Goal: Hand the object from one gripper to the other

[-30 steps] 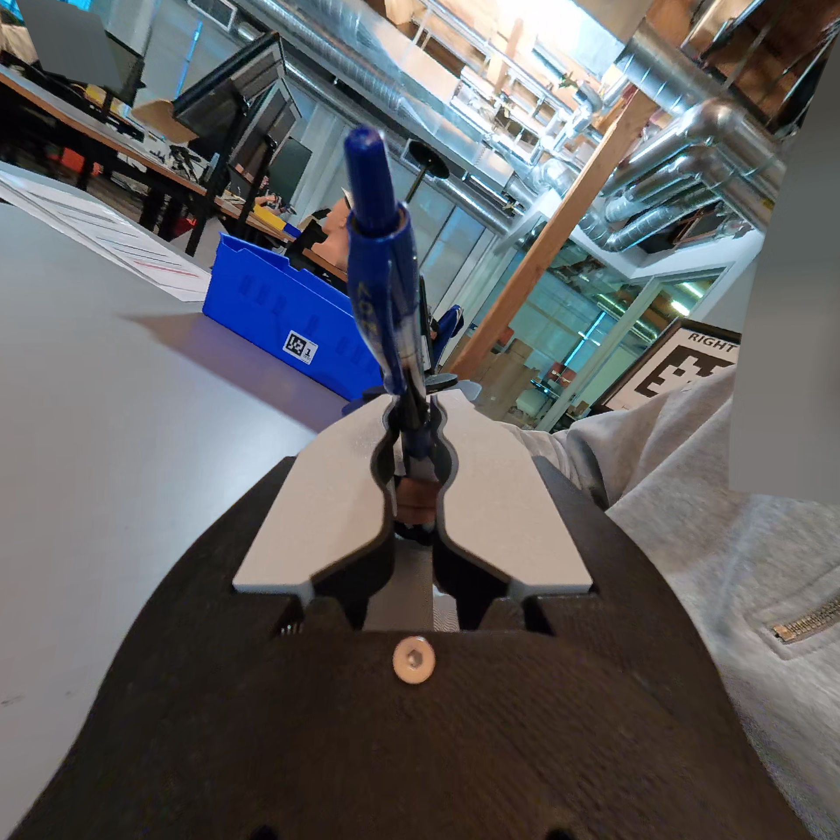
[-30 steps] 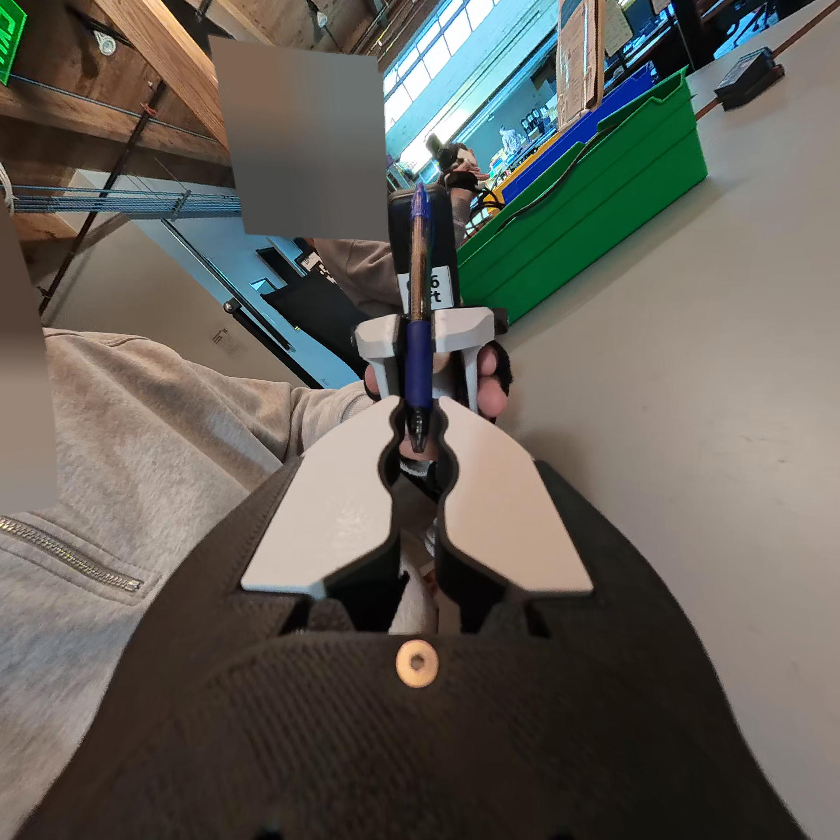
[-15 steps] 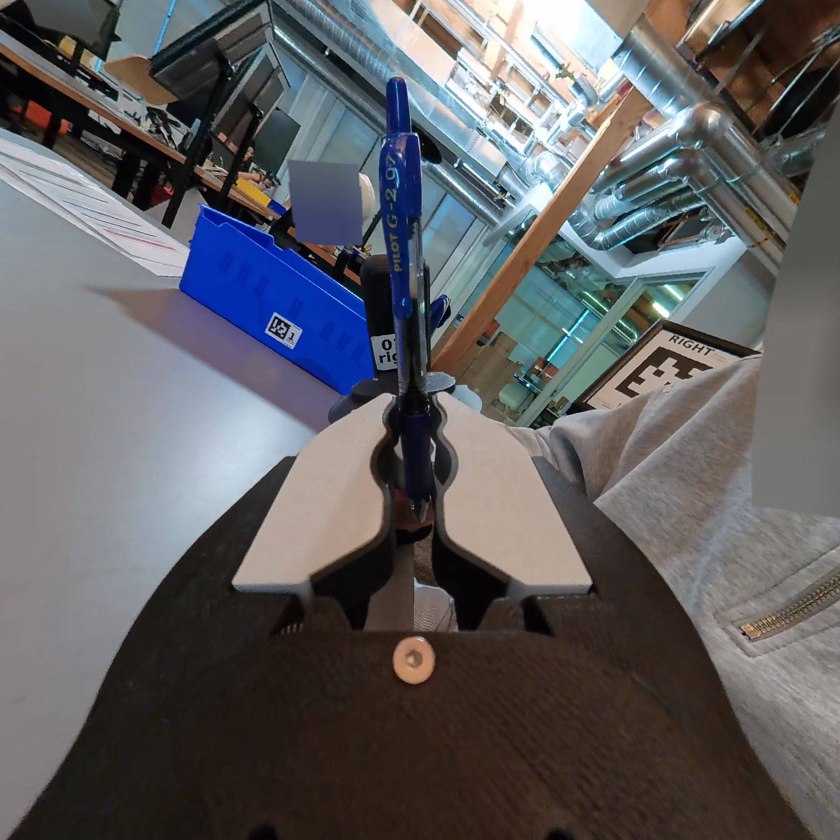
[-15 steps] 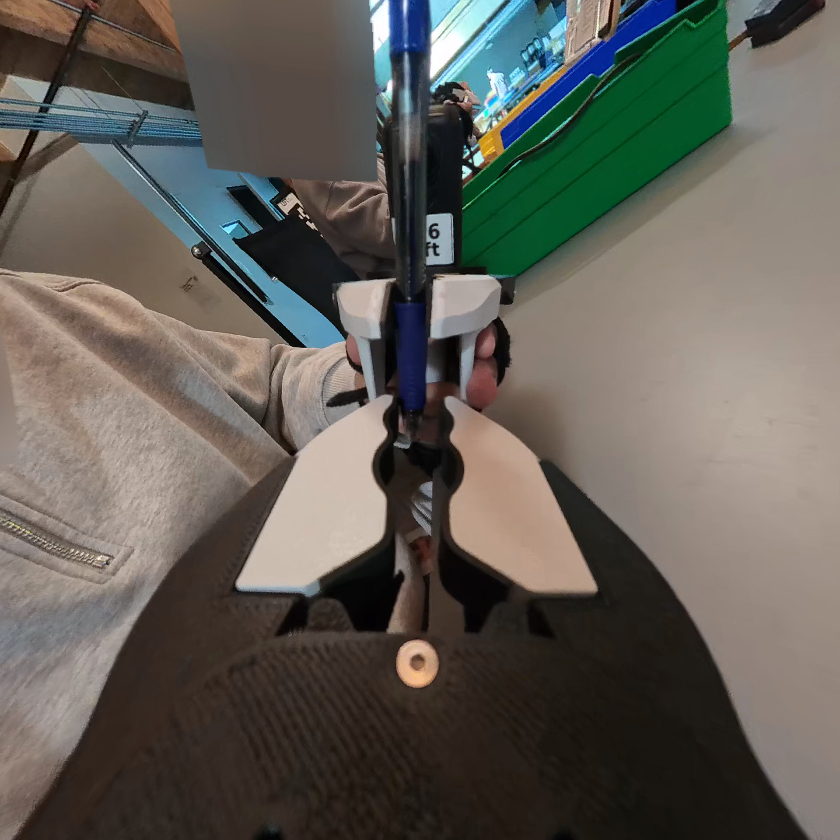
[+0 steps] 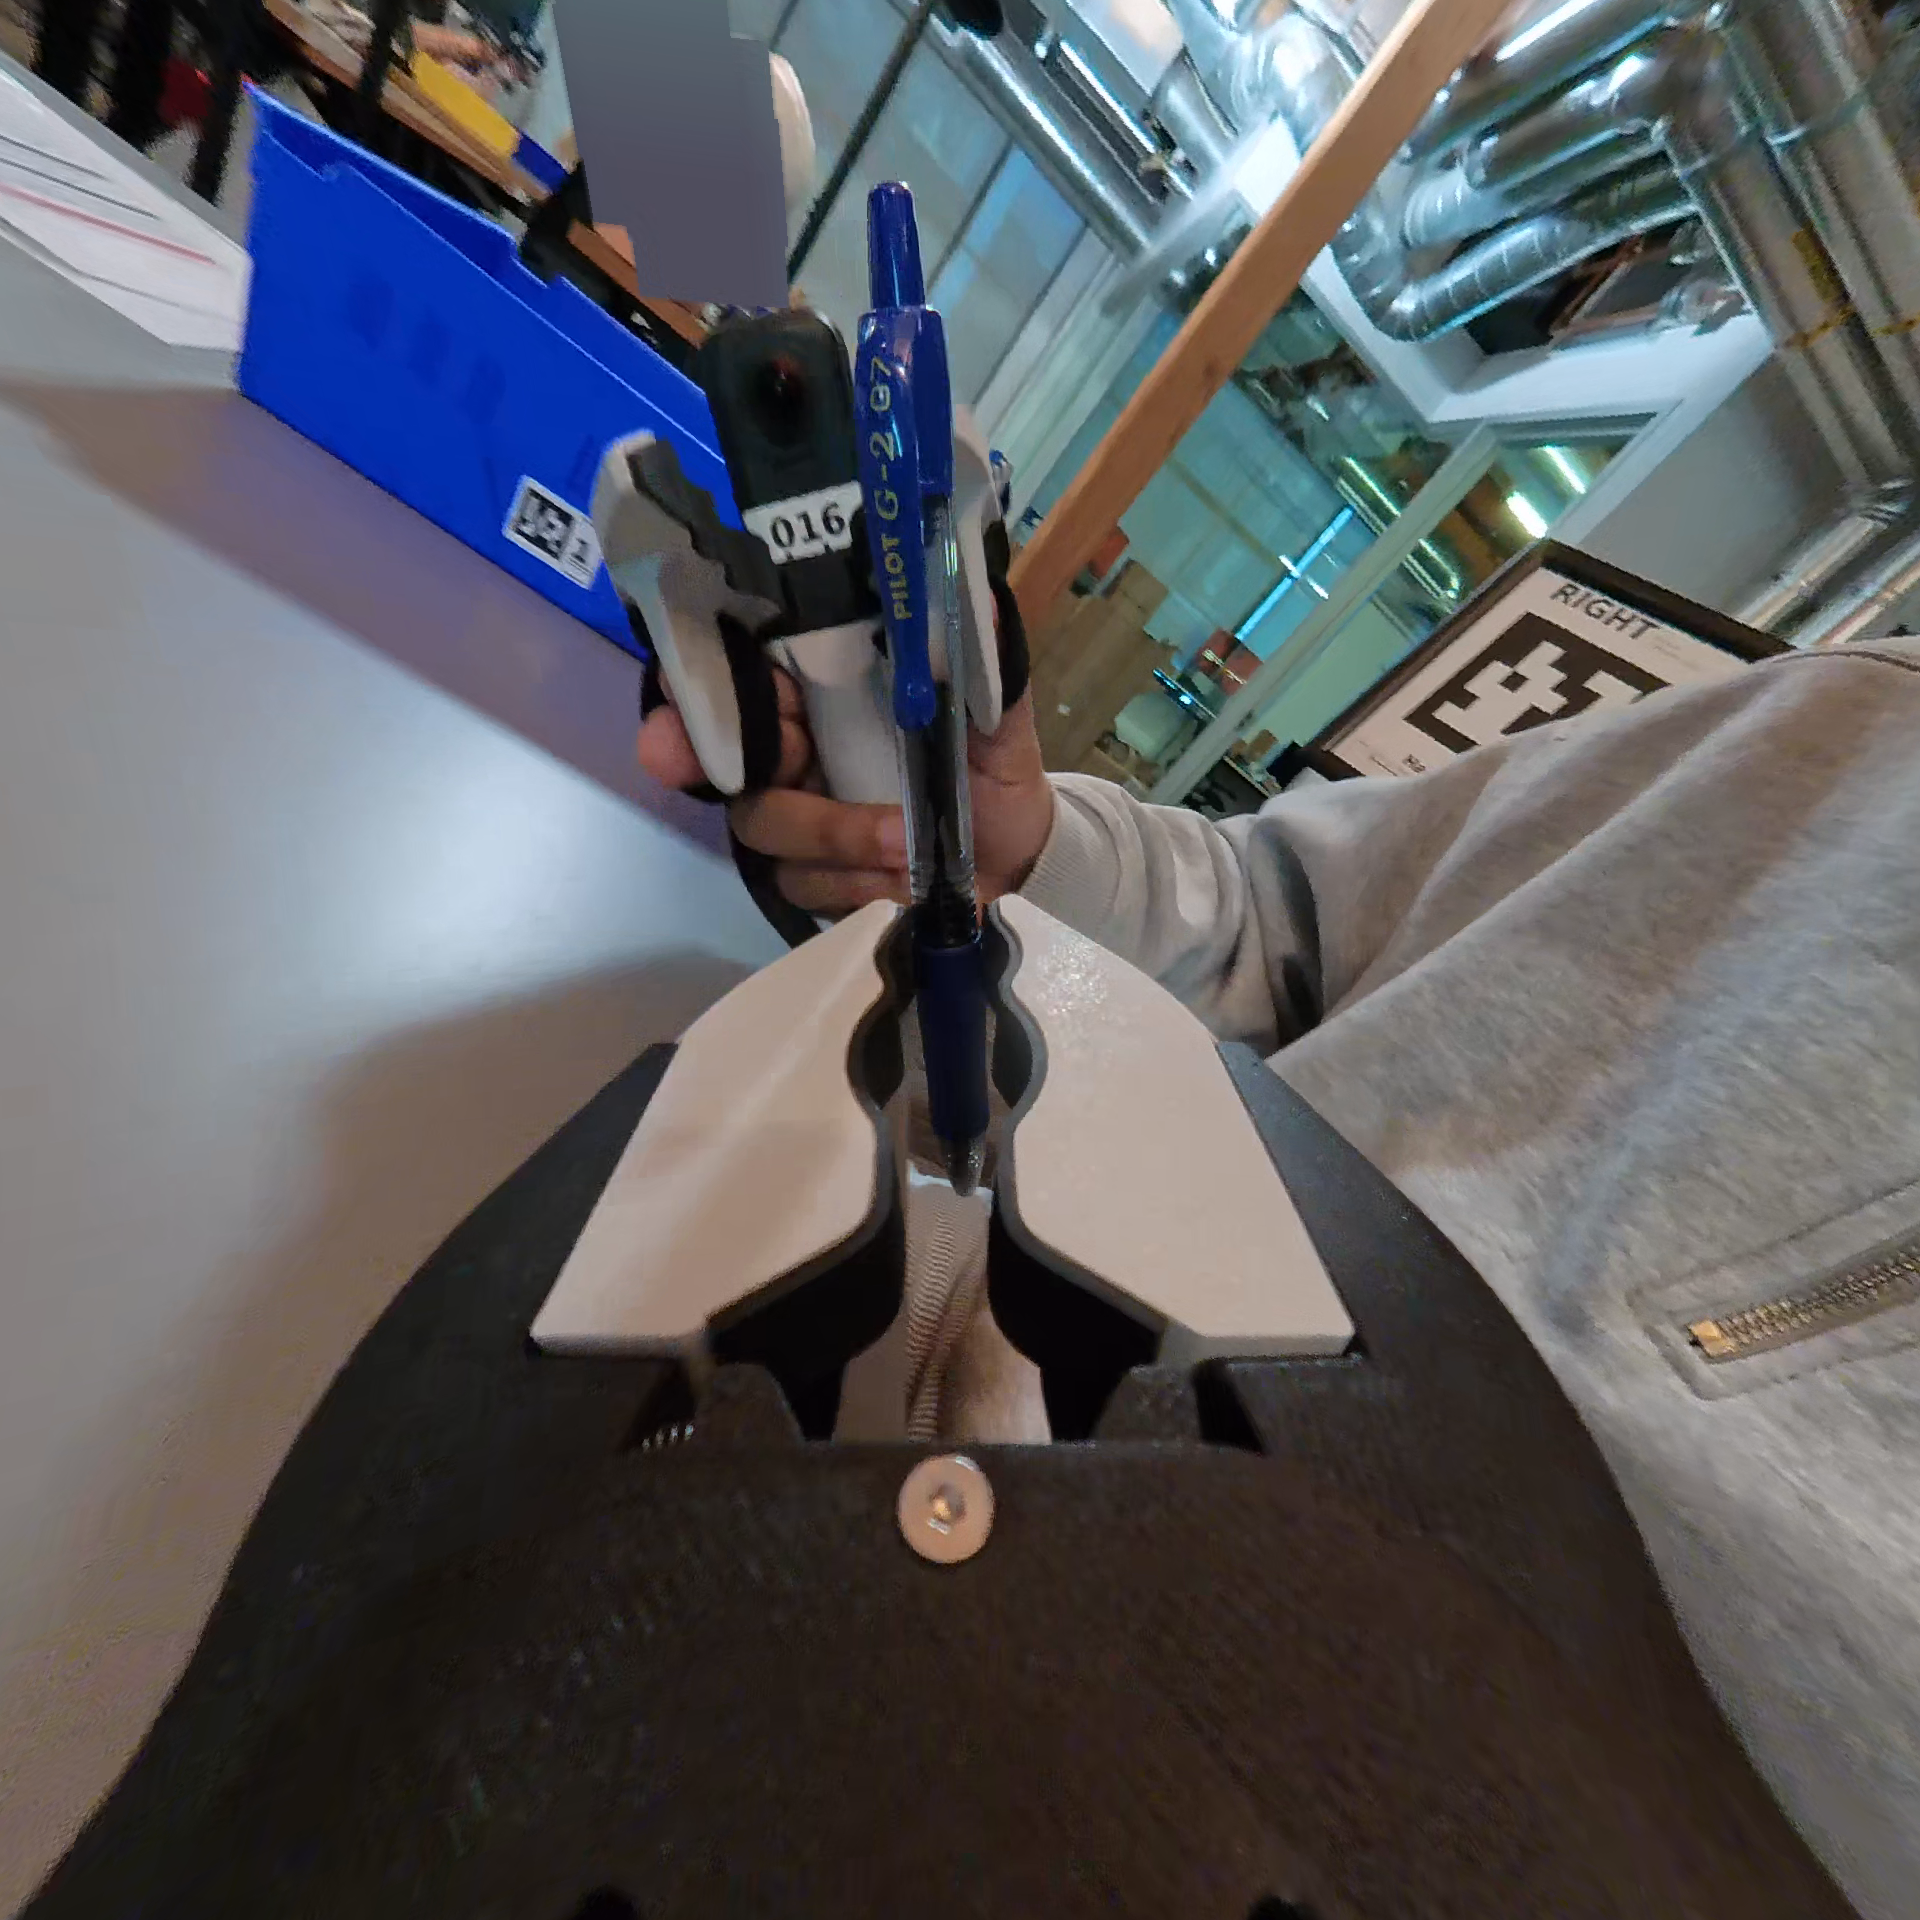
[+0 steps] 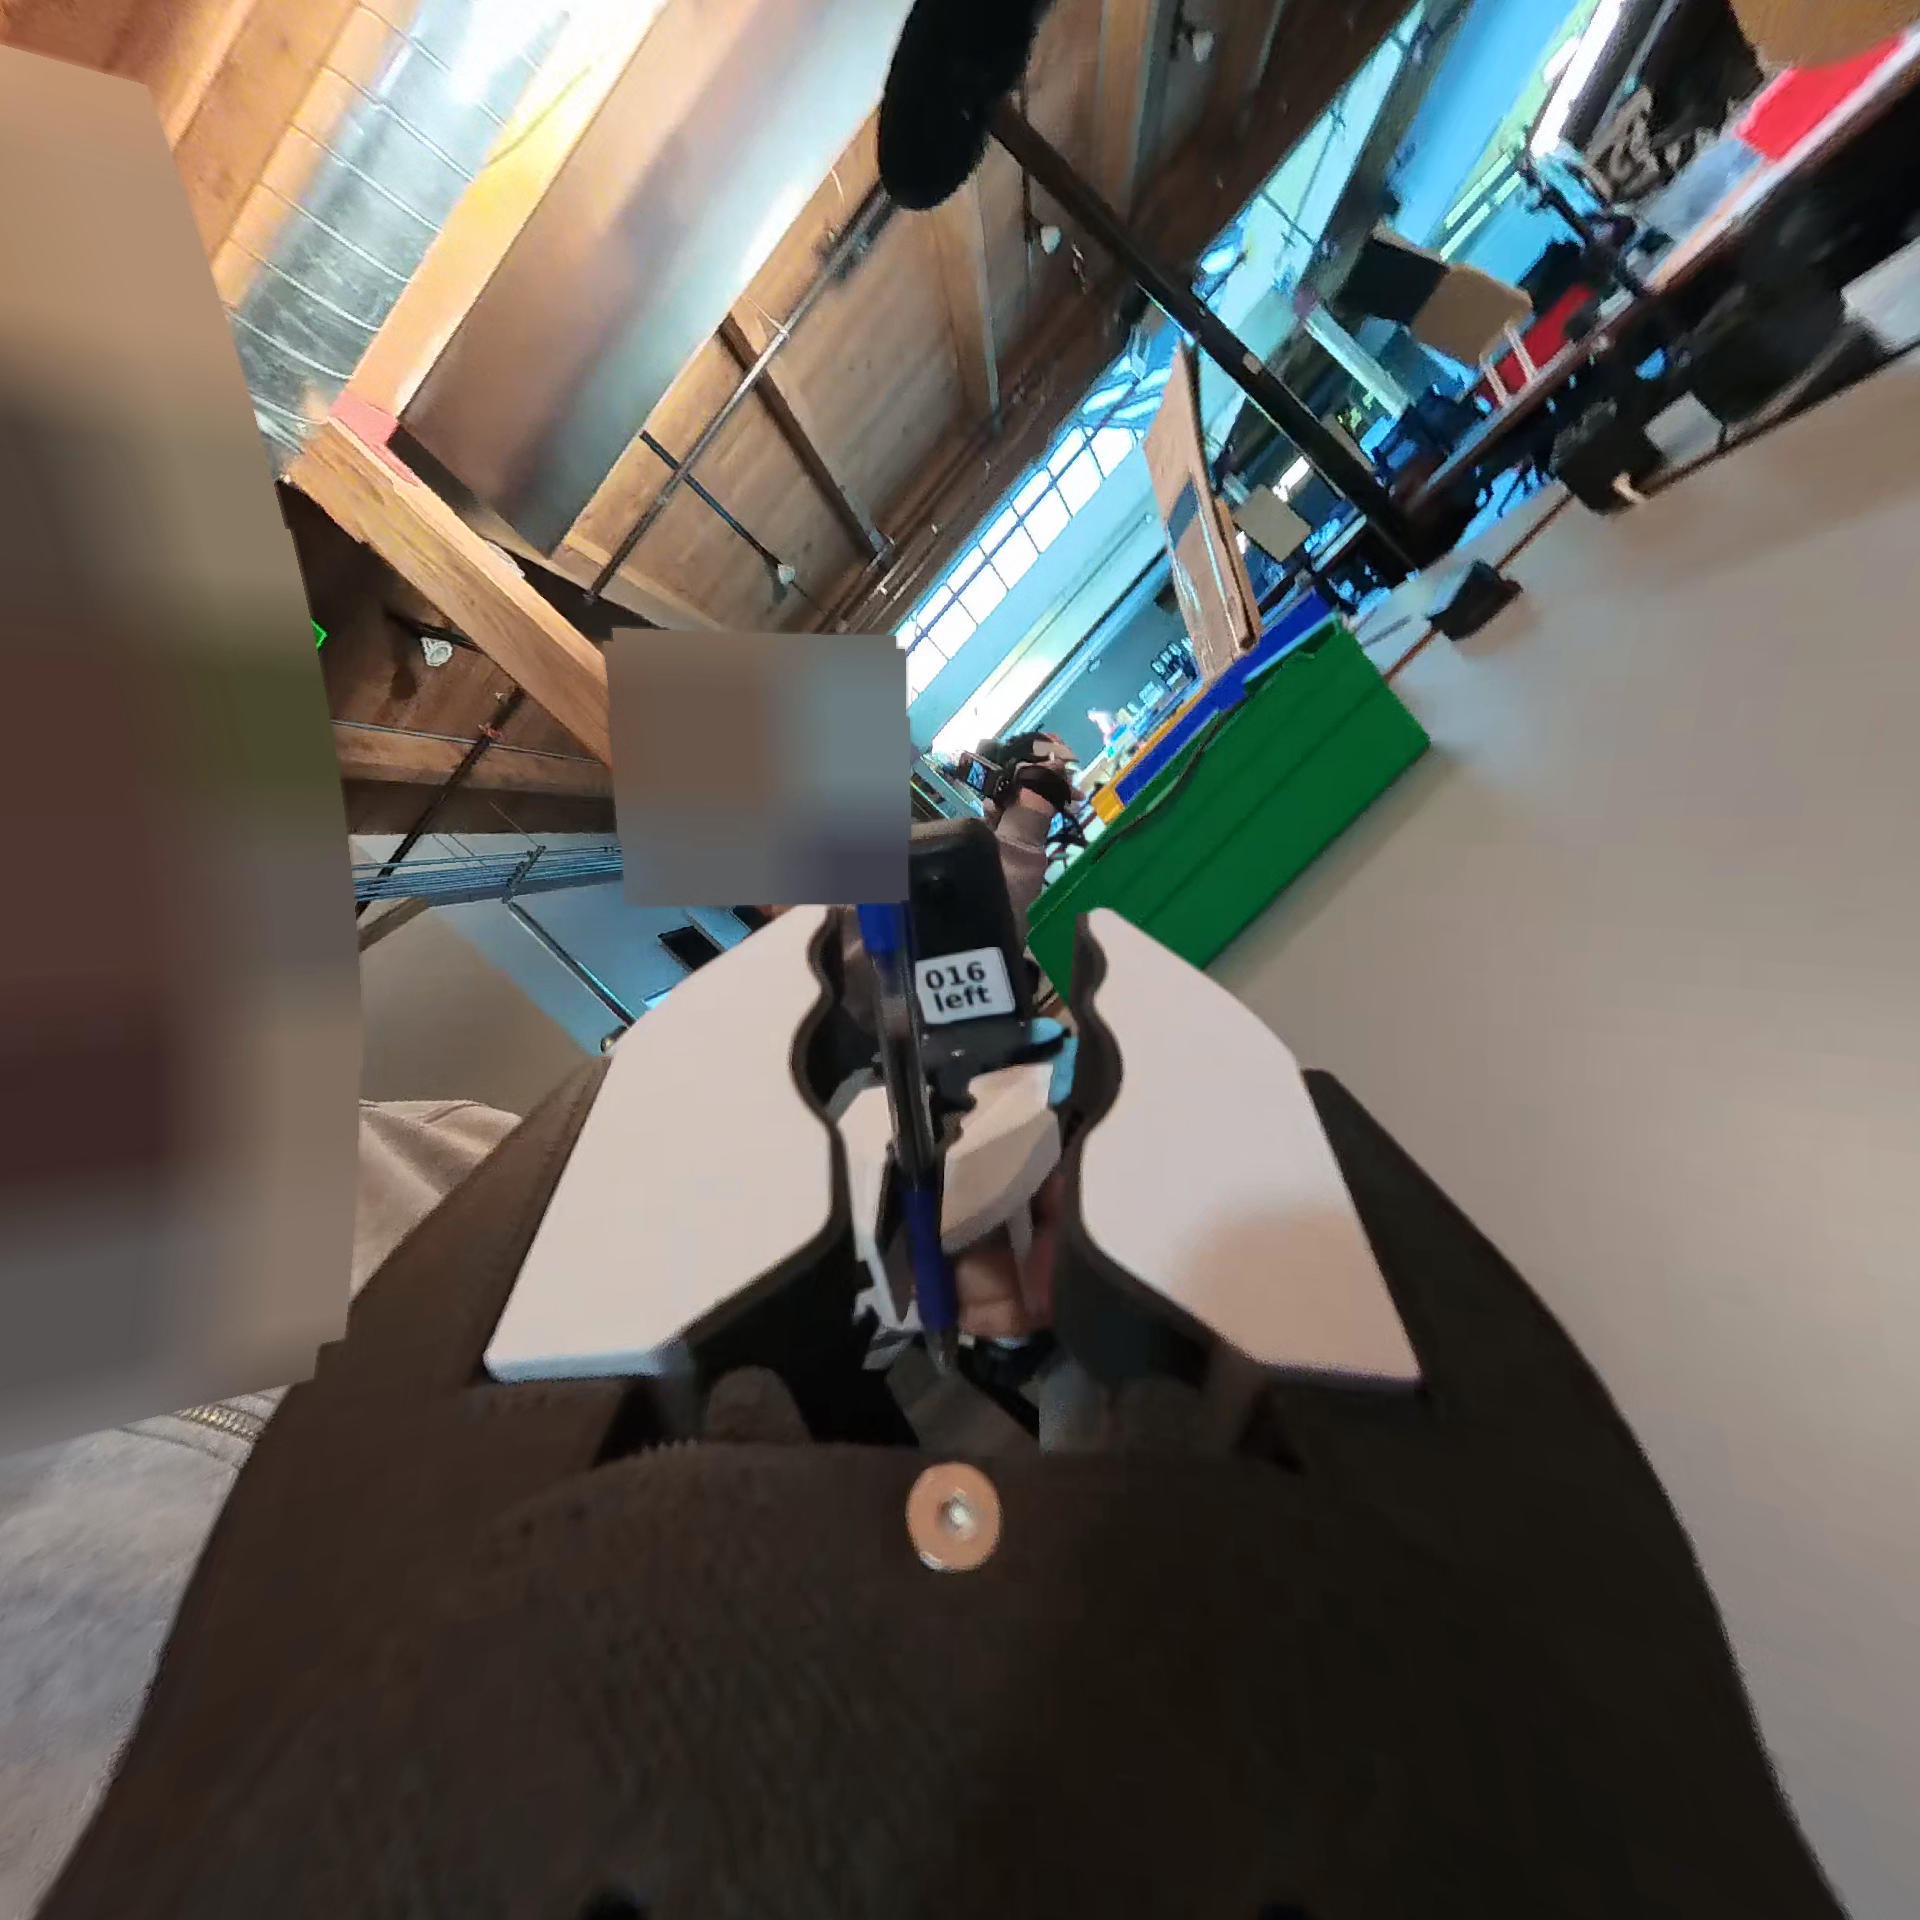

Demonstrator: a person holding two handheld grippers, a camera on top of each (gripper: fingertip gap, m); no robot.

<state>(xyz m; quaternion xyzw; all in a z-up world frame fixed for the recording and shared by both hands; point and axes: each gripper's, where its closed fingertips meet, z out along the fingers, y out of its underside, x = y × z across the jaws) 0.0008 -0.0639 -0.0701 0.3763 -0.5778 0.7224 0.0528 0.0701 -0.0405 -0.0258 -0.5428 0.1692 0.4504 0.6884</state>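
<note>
The left gripper [image 5: 948,1023] is squeezed nearly closed on the blue pen [image 5: 902,582]. Its two grey fingers [image 5: 748,1122] pinch the dark blue grip near the pen's tip. The tip points back toward the camera, and the rest of the pen sticks up and out past the fingertips. The clicker end is the farthest part.

Just past the left gripper's tips is the right gripper [image 5: 821,623], held in a hand [image 5: 883,831]. It is spread wide. One of its fingers is to the left of the pen, apart from it. The other sits right behind the pen, so I cannot tell if it touches.

In the right wrist view, the right gripper [image 6: 956,1049] has its fingers [image 6: 675,1174] far apart. The pen [image 6: 914,1164] shows in the gap between them, closer to the left finger. The left gripper [image 6: 966,1174] is behind it, holding the pen low down.

To the right of the left gripper is a grey sleeve [image 5: 1558,935]. To its left is the grey table [image 5: 260,883].

Far past the left gripper, on the left, stands a blue bin [image 5: 436,384]. Far past the right gripper, on the right, stands a green bin [image 6: 1247,810].
</note>
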